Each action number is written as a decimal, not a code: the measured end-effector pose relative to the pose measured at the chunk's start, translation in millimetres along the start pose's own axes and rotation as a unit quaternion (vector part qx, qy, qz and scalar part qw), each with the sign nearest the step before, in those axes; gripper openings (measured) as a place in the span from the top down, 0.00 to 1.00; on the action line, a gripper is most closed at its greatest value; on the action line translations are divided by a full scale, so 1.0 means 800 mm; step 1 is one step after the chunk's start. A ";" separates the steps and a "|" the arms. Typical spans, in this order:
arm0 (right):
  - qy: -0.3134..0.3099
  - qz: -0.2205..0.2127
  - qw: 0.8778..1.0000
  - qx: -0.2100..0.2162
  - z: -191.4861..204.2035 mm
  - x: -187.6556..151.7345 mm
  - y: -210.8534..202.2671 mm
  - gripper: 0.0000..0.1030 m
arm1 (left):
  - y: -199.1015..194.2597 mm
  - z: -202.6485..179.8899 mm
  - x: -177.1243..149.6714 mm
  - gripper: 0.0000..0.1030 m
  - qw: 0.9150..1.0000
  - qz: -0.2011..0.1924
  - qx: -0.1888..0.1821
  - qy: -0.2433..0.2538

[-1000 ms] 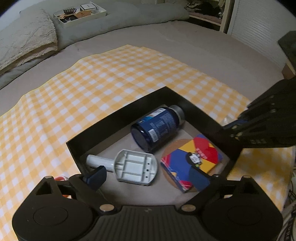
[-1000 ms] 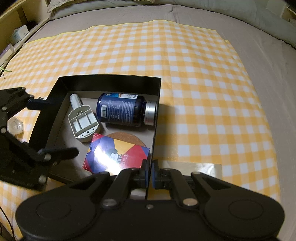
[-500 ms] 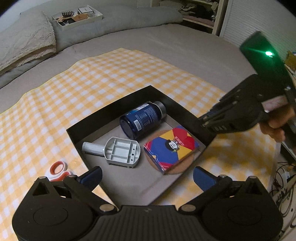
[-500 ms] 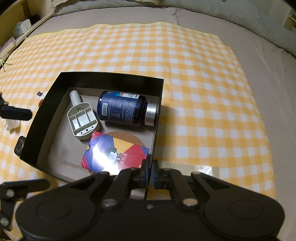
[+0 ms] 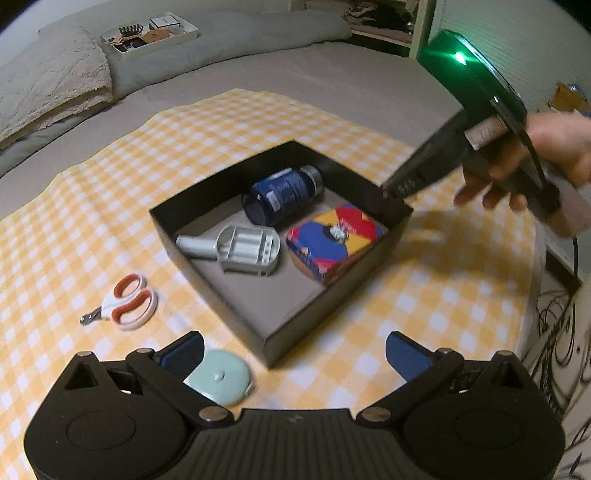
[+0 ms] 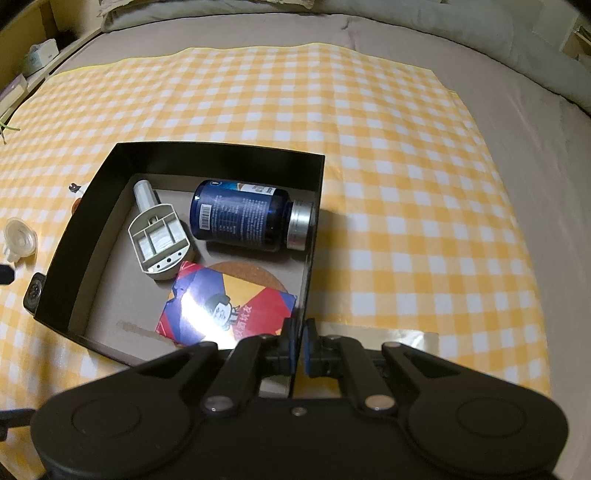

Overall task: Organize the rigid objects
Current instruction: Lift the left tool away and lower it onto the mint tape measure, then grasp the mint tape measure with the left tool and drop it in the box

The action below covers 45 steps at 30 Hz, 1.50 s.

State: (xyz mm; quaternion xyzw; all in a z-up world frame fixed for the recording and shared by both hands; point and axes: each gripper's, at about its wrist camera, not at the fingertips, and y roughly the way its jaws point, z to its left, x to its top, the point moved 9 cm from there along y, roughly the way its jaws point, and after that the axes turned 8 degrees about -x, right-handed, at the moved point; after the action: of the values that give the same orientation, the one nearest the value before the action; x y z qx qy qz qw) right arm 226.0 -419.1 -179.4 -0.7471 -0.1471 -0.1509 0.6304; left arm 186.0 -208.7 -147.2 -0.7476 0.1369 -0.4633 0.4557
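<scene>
A black box [image 5: 207,254] [image 6: 88,221] sits on the yellow checked cloth. It holds a blue bottle [image 5: 282,194] [image 6: 243,214], a grey plastic handle piece [image 5: 243,249] [image 6: 159,240], a colourful card box [image 5: 334,240] [image 6: 225,306] and a cork coaster [image 6: 255,275]. My right gripper [image 6: 299,349] [image 5: 391,192] is shut on the box's right wall. My left gripper [image 5: 295,356] is open and empty, pulled back from the box. Red-and-white clippers [image 5: 123,301] and a pale green round disc [image 5: 219,380] lie on the cloth near it.
A clear round cap [image 6: 20,240] and a small dark object [image 6: 33,295] lie left of the box. A white tray of items [image 5: 147,33] and a cream blanket [image 5: 48,88] lie at the bed's far end. Cables [image 5: 557,332] hang at the right.
My left gripper has pulled back and away from the box, bringing the clippers and green disc into view. My right gripper stays clamped on the box wall.
</scene>
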 end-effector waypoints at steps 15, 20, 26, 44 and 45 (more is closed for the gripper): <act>-0.003 0.018 1.000 0.008 0.014 -0.002 0.010 0.80 | -0.003 0.025 -0.060 0.02 0.999 0.028 -0.023 -0.018; 0.003 0.018 1.000 -0.001 0.006 -0.001 0.008 0.89 | 0.001 0.027 -0.048 0.16 1.000 0.015 -0.027 -0.006; 0.014 0.012 1.000 -0.004 -0.003 -0.001 0.002 0.96 | 0.016 0.038 -0.034 0.26 1.000 0.020 -0.010 0.019; 0.011 0.008 1.000 -0.005 -0.001 -0.003 -0.001 0.96 | 0.057 0.074 -0.038 0.45 0.997 0.058 0.032 0.043; 0.012 0.008 1.000 -0.005 -0.001 -0.003 -0.001 0.96 | 0.057 0.073 -0.038 0.48 0.997 0.058 0.030 0.043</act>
State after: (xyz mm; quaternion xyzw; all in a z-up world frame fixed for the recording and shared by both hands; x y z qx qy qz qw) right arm 223.4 -419.7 -179.7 -0.7498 -0.1327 -0.1555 0.6292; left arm 227.6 -182.5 -210.4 -0.7039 0.1857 -0.4717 0.4976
